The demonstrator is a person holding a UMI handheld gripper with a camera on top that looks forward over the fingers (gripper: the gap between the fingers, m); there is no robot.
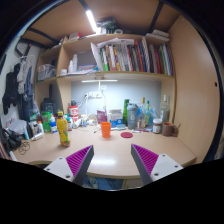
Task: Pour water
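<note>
Water is probably in one of the bottles that stand at the far side of the counter [105, 152], but I cannot tell which vessel the task means, or into which vessel it should go. Nothing of the pouring seems done, as far as I can judge: the hand-held gripper [112, 160] holds nothing, its two fingers are spread wide with only bare counter between the purple pads [78, 158], and every bottle and cup is well apart from it. What is left is the whole job: to reach across, take a vessel, tip it over another one.

Just ahead of the fingers the wooden counter is bare. Farther on, a small dark red round thing [126, 134] lies flat on it. Beyond that stands an orange cup [105, 129], which may be the receiver, and to its side a yellow bottle [62, 129] with a dark cap. A group of clear bottles [140, 116] stands at the other side, near the wall, close together, so picking one out could knock its neighbours. Behind everything, a shelf of books [125, 55] hangs on the wall, with a strip lamp [91, 20] above it on the ceiling.
</note>
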